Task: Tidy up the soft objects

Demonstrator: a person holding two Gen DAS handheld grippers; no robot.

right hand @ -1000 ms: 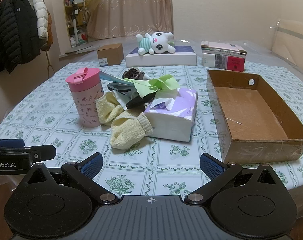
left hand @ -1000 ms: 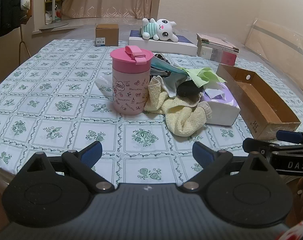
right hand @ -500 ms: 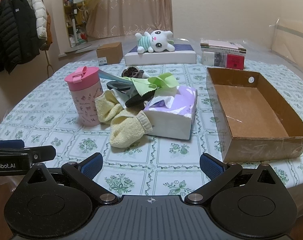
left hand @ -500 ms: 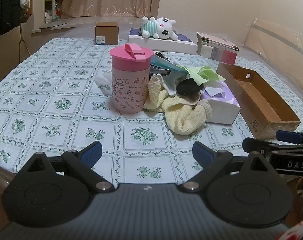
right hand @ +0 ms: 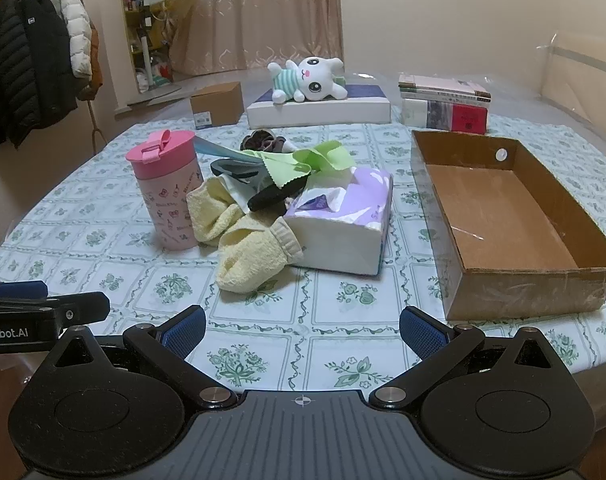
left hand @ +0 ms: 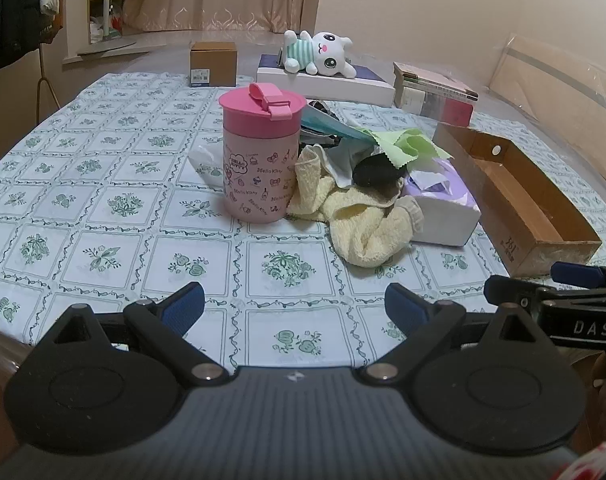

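Both grippers, left gripper [left hand: 294, 303] and right gripper [right hand: 301, 325], hang wide open, empty. Crumpled pale-yellow terry towel [right hand: 245, 246] lies ahead, between pink lidded tumbler [right hand: 169, 192] and open brown cardboard box [right hand: 515, 236]; right seems nearer.

Table [right hand: 103, 216] carries a white cloth printed with green floral squares. Beyond it, a beige patterned curtain [right hand: 263, 12] hangs at the far wall. Cream wall [right hand: 443, 16] to the curtain's right. Left of the curtain: cluttered shelf [right hand: 143, 8], then a rack of dark jackets [right hand: 27, 64]. Warm indoor light.
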